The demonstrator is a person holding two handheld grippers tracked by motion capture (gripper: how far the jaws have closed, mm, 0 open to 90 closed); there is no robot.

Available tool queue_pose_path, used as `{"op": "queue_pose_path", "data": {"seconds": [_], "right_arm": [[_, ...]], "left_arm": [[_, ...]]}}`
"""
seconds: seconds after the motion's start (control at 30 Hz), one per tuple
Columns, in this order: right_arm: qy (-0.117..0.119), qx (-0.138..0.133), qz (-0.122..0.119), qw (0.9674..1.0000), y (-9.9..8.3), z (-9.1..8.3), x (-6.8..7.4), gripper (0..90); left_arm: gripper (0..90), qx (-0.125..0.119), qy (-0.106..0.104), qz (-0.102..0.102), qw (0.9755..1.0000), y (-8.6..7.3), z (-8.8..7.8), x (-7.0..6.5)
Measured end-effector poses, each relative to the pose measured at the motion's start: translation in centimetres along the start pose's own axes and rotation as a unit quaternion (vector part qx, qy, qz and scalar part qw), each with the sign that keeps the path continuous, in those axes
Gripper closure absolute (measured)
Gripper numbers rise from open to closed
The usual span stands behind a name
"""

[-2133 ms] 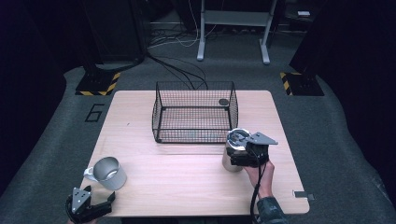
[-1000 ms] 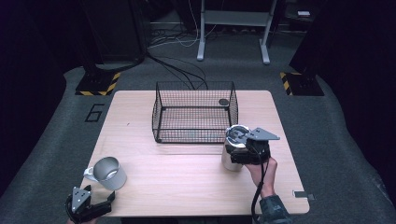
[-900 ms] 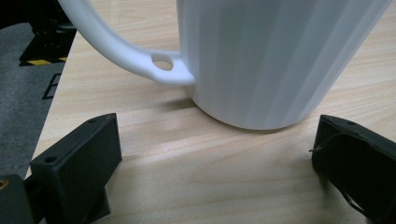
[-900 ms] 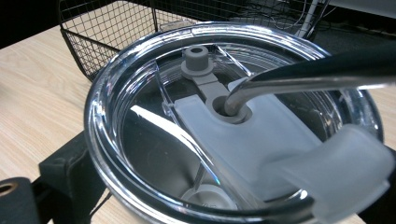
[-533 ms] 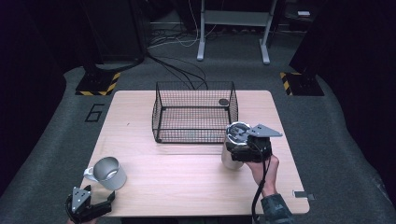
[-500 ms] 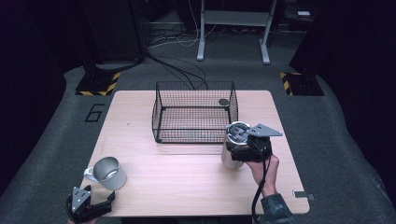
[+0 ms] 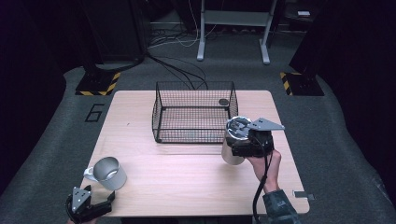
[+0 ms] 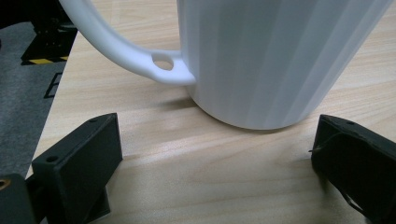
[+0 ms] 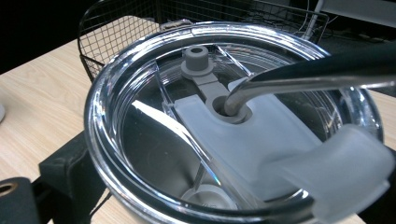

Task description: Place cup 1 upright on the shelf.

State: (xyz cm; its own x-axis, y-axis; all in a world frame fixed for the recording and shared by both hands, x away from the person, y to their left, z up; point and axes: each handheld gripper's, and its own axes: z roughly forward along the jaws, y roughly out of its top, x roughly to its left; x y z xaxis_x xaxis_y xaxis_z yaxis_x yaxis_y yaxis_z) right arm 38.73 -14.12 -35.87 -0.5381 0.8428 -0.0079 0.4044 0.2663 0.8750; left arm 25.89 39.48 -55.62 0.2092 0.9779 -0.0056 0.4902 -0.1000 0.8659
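Gripping lidded tumbler (image 7: 232,148), right hand-held gripper (image 7: 243,145) jaws mostly hidden, left hand-held gripper (image 7: 95,206) open.

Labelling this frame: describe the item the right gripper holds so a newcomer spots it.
On the wooden table, look just right of the black wire basket's front corner. There the right gripper clamps a steel tumbler; unlike the handled white mug, it has a clear lid and metal straw.

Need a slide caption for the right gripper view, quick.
Right tool grips a tumbler with clear lid and metal straw, the wire basket just behind.
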Motion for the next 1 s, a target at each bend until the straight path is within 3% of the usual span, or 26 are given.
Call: {"op": "queue_pose_path", "data": {"seconds": [0.03,0.33,1.0], "right_arm": [[0.000,0.000,0.000,1.0000,0.1,-0.1,0.1,3.3],[0.000,-0.004,-0.007,1.0000,1.5,-0.6,0.1,3.3],[0.000,-0.021,-0.016,0.9997,5.6,-1.3,-0.1,3.4]], "left_arm": [[1.5,-0.009,0.004,-0.004,0.9999,-0.1,0.1,-0.1],[1.7,-0.011,0.006,-0.005,0.9999,-0.1,0.1,-0.1],[1.7,-0.005,0.001,-0.002,1.0000,0.0,0.1,0.0]]}}
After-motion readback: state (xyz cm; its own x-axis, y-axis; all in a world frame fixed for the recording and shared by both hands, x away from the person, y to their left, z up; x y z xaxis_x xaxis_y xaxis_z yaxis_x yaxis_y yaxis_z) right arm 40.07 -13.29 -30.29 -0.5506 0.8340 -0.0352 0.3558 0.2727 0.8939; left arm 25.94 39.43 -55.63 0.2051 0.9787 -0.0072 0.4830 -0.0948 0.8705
